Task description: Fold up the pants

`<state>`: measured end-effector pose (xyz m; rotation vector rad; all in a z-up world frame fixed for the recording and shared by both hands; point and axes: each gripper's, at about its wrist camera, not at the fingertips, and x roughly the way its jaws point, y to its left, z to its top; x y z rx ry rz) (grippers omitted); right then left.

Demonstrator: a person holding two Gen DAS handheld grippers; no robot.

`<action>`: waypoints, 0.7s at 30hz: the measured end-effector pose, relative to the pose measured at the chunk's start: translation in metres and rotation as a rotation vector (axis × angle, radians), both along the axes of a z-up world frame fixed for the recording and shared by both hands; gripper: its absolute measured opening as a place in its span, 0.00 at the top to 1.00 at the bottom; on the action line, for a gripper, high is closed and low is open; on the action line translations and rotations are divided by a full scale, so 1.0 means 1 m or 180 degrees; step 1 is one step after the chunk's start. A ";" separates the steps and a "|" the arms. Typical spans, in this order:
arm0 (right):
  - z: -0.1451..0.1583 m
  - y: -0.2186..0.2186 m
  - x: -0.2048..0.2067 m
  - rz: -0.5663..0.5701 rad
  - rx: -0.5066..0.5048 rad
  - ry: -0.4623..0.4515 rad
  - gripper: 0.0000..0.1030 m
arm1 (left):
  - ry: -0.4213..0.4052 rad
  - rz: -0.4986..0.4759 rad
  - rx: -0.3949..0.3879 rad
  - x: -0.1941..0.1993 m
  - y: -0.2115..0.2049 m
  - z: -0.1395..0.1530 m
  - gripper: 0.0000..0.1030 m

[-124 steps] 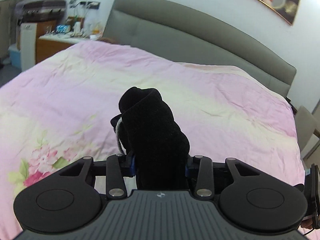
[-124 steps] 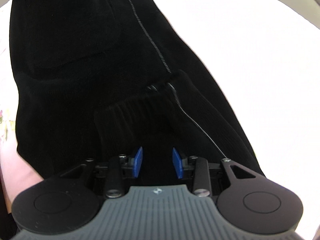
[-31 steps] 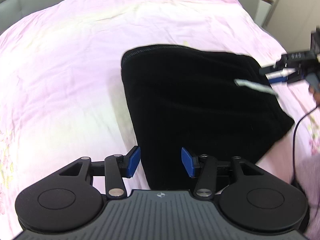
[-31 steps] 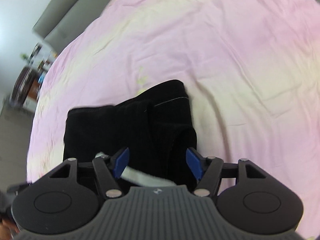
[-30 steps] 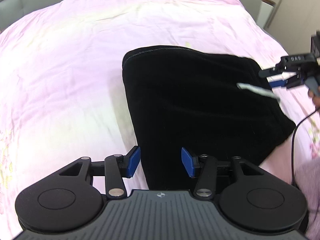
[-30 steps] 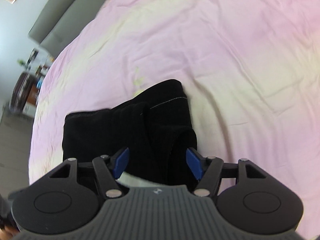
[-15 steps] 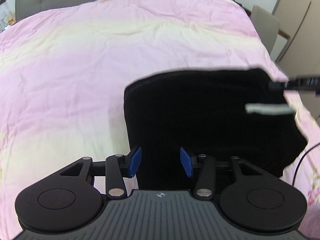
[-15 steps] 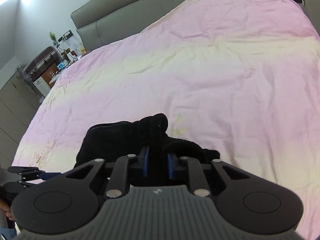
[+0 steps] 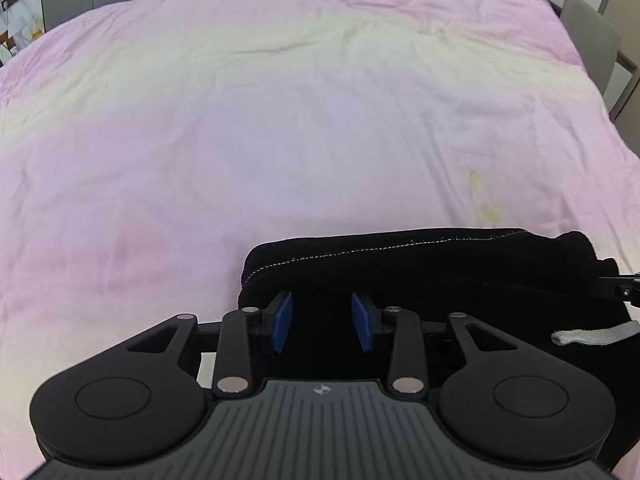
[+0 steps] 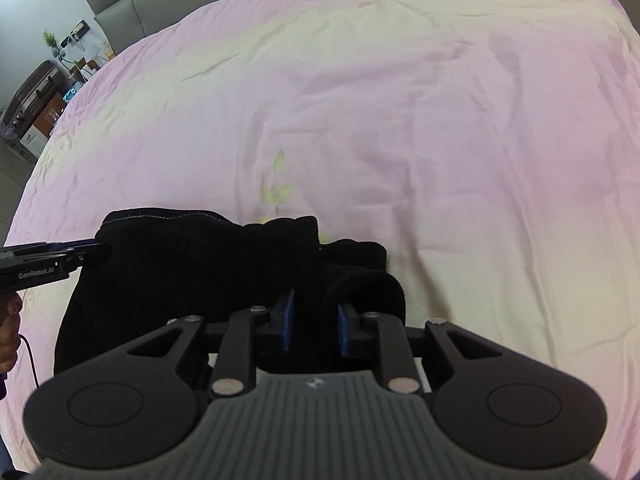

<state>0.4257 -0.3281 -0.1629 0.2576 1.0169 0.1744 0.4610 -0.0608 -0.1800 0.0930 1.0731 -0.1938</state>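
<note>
The black pants (image 9: 440, 276) lie folded on the pink duvet (image 9: 280, 120), with a white drawstring (image 9: 592, 334) trailing at their right end. My left gripper (image 9: 322, 326) sits low over the pants' left end. Its jaws are closing, dark cloth lies between the blue pads (image 9: 282, 326), and no pinch shows. In the right wrist view the pants (image 10: 200, 264) bunch up at their right end. My right gripper (image 10: 316, 328) holds a thick fold of that end between its pads (image 10: 287, 326), and its jaws are opening slightly. The left gripper's fingers (image 10: 60, 258) reach in from the left edge.
The duvet (image 10: 440, 120) stretches far beyond the pants. A grey headboard (image 10: 120, 0) stands at the back, with a side table and clutter (image 10: 36, 104) at far left. A chair (image 9: 592, 40) stands beside the bed. A person's hand (image 10: 10, 320) and a cable (image 10: 30, 364) show at left.
The right gripper closed on the pants' right end and rolled. The left gripper dropped lower onto the pants' left end and its jaws narrowed.
</note>
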 end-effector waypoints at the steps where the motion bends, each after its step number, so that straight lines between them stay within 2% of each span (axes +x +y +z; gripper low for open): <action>1: -0.003 0.003 0.002 0.0016 -0.0061 -0.0020 0.82 | 0.0030 -0.0008 0.0092 0.003 -0.003 -0.006 0.60; 4: -0.007 0.017 0.005 0.0053 -0.0268 -0.0124 0.81 | 0.0000 -0.0038 0.0359 0.002 -0.017 -0.008 0.60; 7: -0.004 0.017 0.003 0.0010 -0.0294 -0.0133 0.78 | -0.0076 -0.0125 0.0528 -0.008 -0.025 0.004 0.60; 8: -0.001 0.016 0.001 -0.0018 -0.0290 -0.0146 0.73 | -0.0143 -0.0157 0.0555 -0.012 -0.026 0.012 0.60; 10: 0.011 0.015 -0.010 -0.0065 -0.0370 -0.0225 0.52 | -0.0321 -0.0248 0.0646 -0.034 -0.025 0.028 0.60; 12: 0.023 0.012 -0.034 -0.0072 -0.0403 -0.0375 0.50 | -0.0498 -0.0338 0.0718 -0.063 -0.021 0.041 0.60; 14: 0.034 0.011 -0.061 -0.0064 -0.0410 -0.0541 0.50 | -0.0546 -0.0484 0.0652 -0.091 -0.015 0.049 0.59; 16: 0.039 0.011 -0.088 -0.0099 -0.0428 -0.0624 0.50 | -0.0527 -0.0596 0.0519 -0.121 -0.007 0.055 0.53; 17: 0.039 0.011 -0.100 -0.0116 -0.0405 -0.0635 0.50 | -0.0503 -0.0636 0.0453 -0.135 -0.002 0.057 0.46; 19: 0.037 0.009 -0.125 -0.0200 -0.0317 -0.0660 0.50 | -0.0470 -0.0718 0.0345 -0.164 0.005 0.059 0.42; 21: 0.034 0.006 -0.147 -0.0316 -0.0156 -0.0684 0.50 | -0.0423 -0.0783 0.0342 -0.186 0.010 0.057 0.37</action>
